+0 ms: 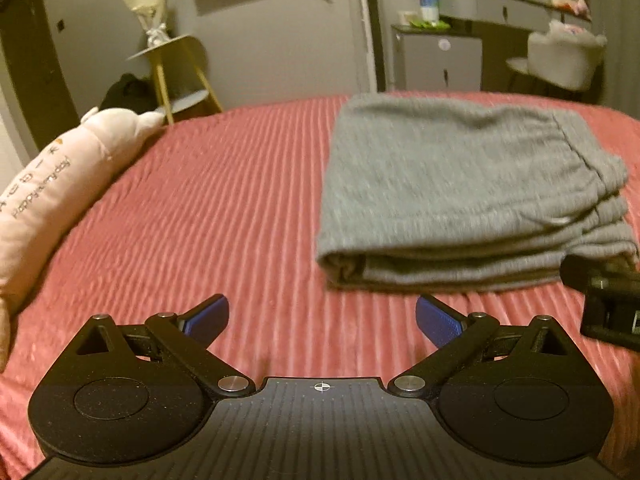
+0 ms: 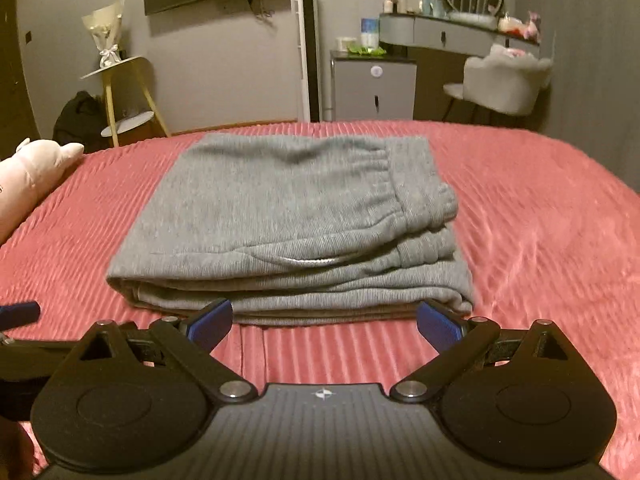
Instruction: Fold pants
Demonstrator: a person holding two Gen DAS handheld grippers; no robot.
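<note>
Grey pants [image 2: 288, 220] lie folded in a flat stack of several layers on the red ribbed bedspread [image 2: 540, 240], waistband at the right. My right gripper [image 2: 324, 322] is open and empty, just in front of the stack's near edge. The pants also show in the left wrist view [image 1: 460, 184], to the right. My left gripper [image 1: 322, 318] is open and empty over bare bedspread [image 1: 200, 220], left of and nearer than the stack. The right gripper's body [image 1: 608, 300] shows at the right edge of the left wrist view.
A pink plush pillow [image 1: 48, 196] lies along the bed's left side. Past the bed's far edge stand a yellow-legged side table [image 2: 124, 92], a grey cabinet [image 2: 374, 88], a dressing table and a pale chair [image 2: 504, 80].
</note>
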